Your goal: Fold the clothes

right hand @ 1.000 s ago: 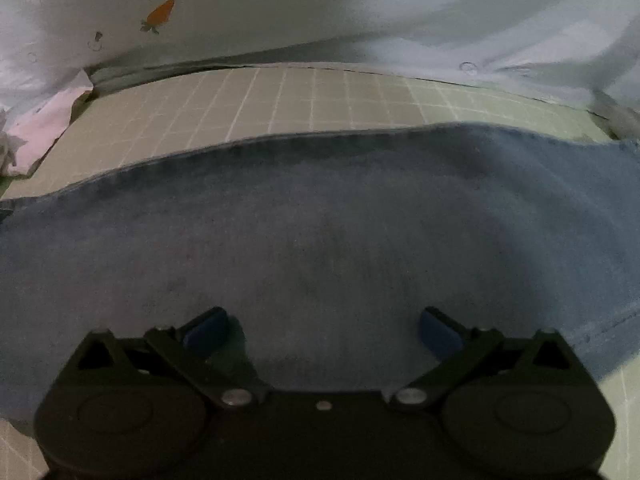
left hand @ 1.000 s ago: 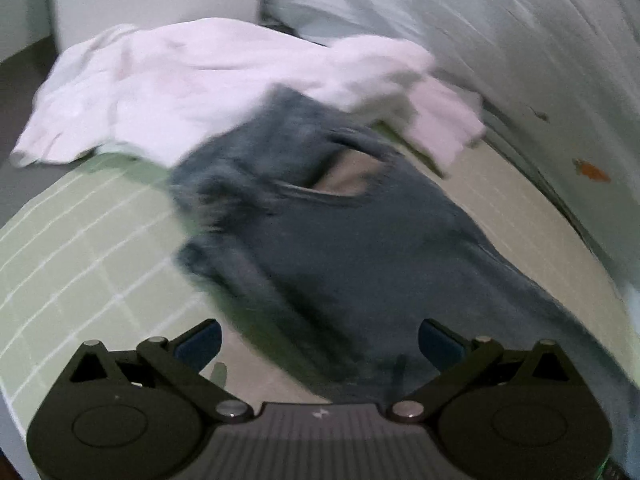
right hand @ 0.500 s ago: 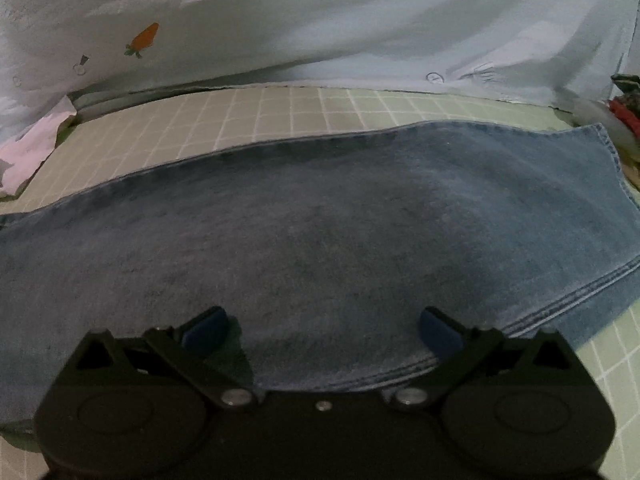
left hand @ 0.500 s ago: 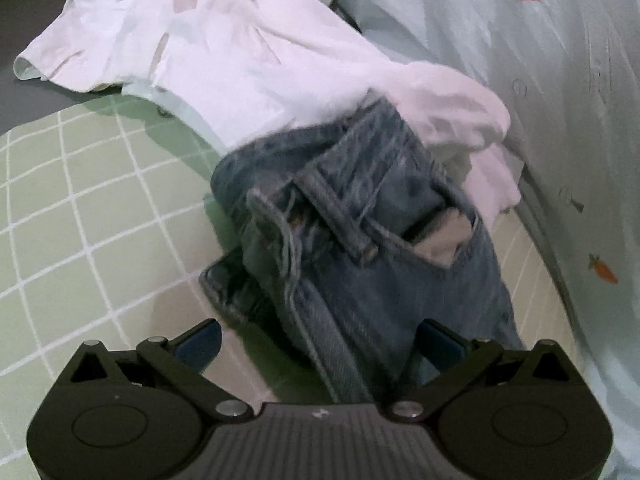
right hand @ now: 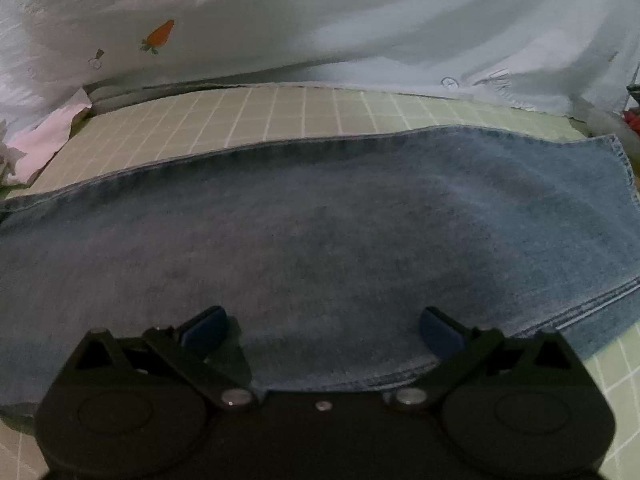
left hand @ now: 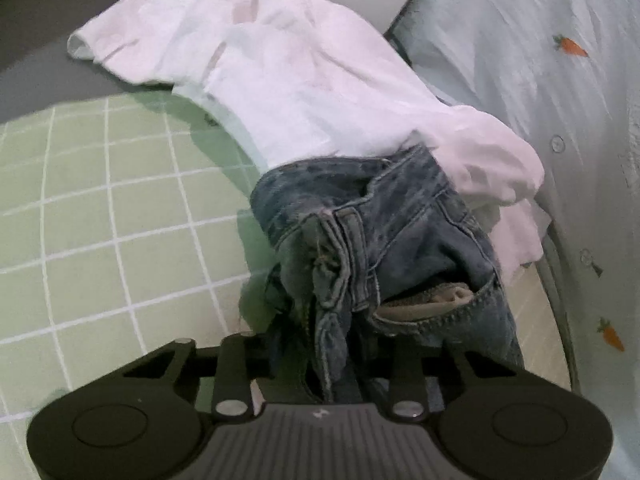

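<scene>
Right in front of my left claw (left hand: pixel 320 356), the bunched waistband of the jeans (left hand: pixel 384 240) is sitting between the fingers. The jaws have just been closing, and they are now clenching on that thick wad of denim by the belt loops and fly. My right claw (right hand: pixel 322 330) is hanging released, jaws wide, just above the flat leg of the jeans (right hand: pixel 320 240), with nothing between the pads.

Beyond the left claw, the jeans are lying crumpled on the green checked sheet (left hand: pixel 100 220) of the bed, one pocket gaping with its pale lining showing. Their far edge is tucked under a white shirt (left hand: pixel 280 68), which is overlapping the waist. In the right view the leg is running smooth across the sheet to its hem at the right side. Farther back, a pale blue blanket with carrots (right hand: pixel 320 20) is piling up along the far edge.

I am judging this to be the start of the fold: waist gripped, leg not yet taken.

What is worrying me:
- I am gripping a twisted bunch, not a clean edge, so layers may be slipping out unevenly and the fold may be coming out crooked.
- The shirt is resting on the jeans, so lifting the waist may be dragging it along.
- With the right claw holding nothing, the leg may be sliding or wrinkling as I pull.
</scene>
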